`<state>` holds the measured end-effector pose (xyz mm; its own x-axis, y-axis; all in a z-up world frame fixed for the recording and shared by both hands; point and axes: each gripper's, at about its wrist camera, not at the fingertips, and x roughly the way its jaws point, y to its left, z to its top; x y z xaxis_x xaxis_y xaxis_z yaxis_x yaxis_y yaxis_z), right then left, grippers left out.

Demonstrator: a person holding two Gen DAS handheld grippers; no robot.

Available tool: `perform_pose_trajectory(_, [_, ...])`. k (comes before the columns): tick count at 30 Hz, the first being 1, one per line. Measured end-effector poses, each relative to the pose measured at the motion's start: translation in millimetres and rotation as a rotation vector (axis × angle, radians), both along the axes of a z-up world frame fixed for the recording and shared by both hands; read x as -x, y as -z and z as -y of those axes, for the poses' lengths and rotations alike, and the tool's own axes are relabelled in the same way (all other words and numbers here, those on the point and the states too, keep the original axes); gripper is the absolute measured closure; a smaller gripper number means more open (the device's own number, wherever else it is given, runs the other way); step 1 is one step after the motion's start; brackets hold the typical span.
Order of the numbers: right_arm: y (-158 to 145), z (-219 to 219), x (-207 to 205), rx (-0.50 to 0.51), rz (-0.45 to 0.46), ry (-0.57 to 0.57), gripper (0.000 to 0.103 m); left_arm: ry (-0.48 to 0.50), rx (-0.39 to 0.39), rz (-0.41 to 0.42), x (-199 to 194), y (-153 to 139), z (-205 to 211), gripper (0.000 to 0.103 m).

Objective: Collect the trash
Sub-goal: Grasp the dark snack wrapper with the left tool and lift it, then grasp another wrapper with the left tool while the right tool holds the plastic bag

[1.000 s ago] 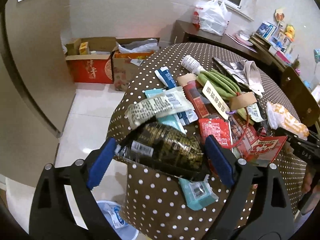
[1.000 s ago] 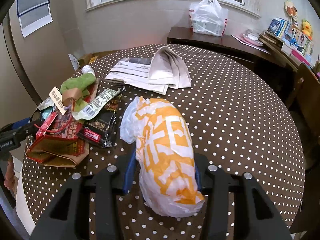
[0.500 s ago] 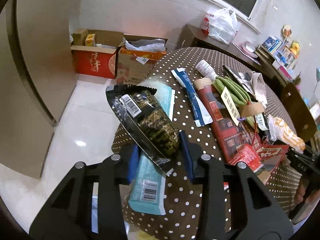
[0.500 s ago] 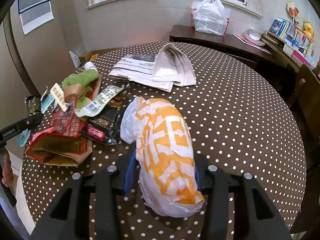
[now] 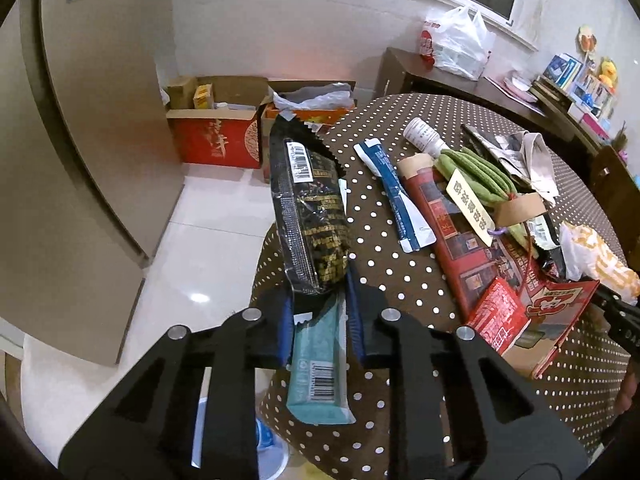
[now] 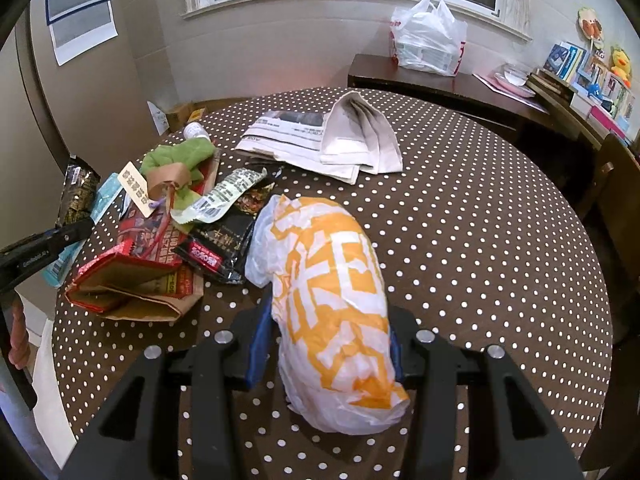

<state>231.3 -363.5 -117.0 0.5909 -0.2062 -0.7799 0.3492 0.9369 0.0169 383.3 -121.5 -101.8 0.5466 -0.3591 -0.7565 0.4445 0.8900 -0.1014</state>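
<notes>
My left gripper hangs over the near edge of the dotted table. Its jaws are closing, and the pads press on the lower end of a black snack packet that stands upright between them. A teal wrapper is caught in the same grip and hangs down below. The right wrist view shows that packet at the far left. My right gripper is shut on an orange-and-white plastic bag that rests on the table.
Other trash lies in a pile: a red paper bag, a blue sachet, a green cloth, a white bottle. Folded newspaper sits further back. Cardboard boxes stand on the floor by the wall.
The left jaws went from wide open around the black packet to closed on it and the teal wrapper, and the packet now stands upright off the pile. The right gripper kept still.
</notes>
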Motion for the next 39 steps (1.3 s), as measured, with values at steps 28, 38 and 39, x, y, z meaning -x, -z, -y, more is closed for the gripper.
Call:
perform_pose_trajectory(28, [-9, 1, 19, -0.034, 0.031, -0.01, 0.057, 0.089, -0.1, 0.146, 43, -36, 21, 0.102])
perform_pose_trajectory(38, [-19, 1, 32, -0.036, 0.061, 0.0, 0.062, 0.153, -0.06, 0.232, 79, -66, 26, 0.102])
perform_pose_trajectory(39, [-21, 1, 34, -0.035, 0.066, 0.001, 0.062, 0.166, -0.051, 0.232, 82, -68, 25, 0.102])
